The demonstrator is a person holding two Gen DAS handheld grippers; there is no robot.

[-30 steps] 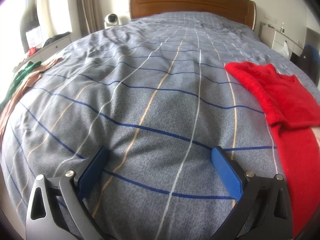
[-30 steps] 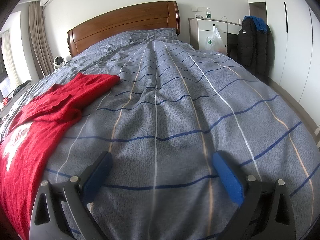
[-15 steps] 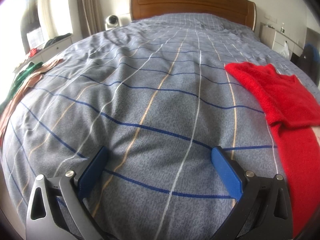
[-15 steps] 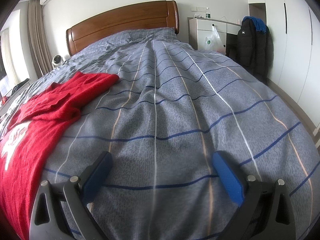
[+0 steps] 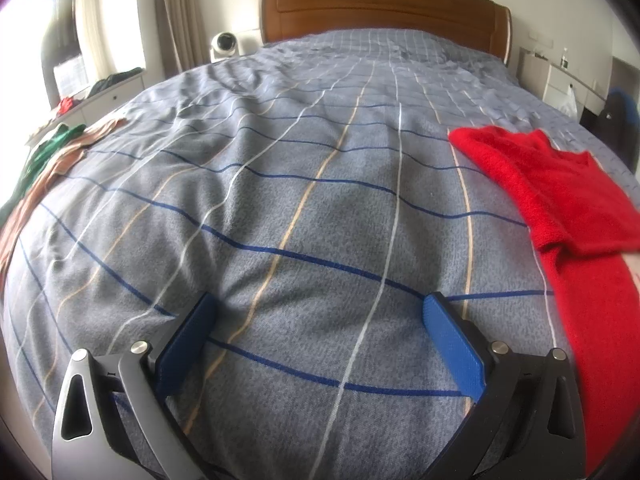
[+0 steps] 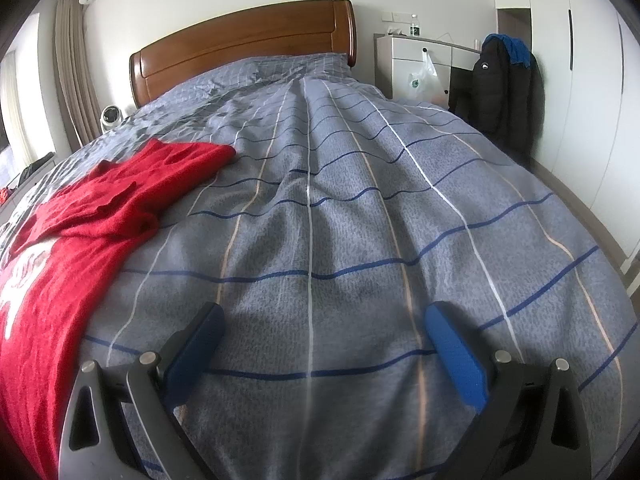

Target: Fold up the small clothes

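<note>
A red knitted garment (image 5: 560,200) lies flat on the bed, partly folded over a red shirt with white print (image 6: 36,300). In the left wrist view it sits at the right edge; in the right wrist view the red knit (image 6: 132,188) lies at the left. My left gripper (image 5: 320,312) hovers open over bare duvet, left of the red clothes. My right gripper (image 6: 324,320) is open too, over bare duvet to their right. Neither holds anything.
The grey-blue striped duvet (image 5: 300,160) covers the whole bed up to a wooden headboard (image 5: 380,4). Green and tan clothes (image 5: 48,160) lie at the bed's left edge. A white cabinet (image 6: 420,64) and a hanging dark jacket (image 6: 504,88) stand at the right.
Both grippers stay open. The left view has shifted slightly, with the bed's left edge clothes sliding further toward the frame edge; the right view drifted a little rightward.
</note>
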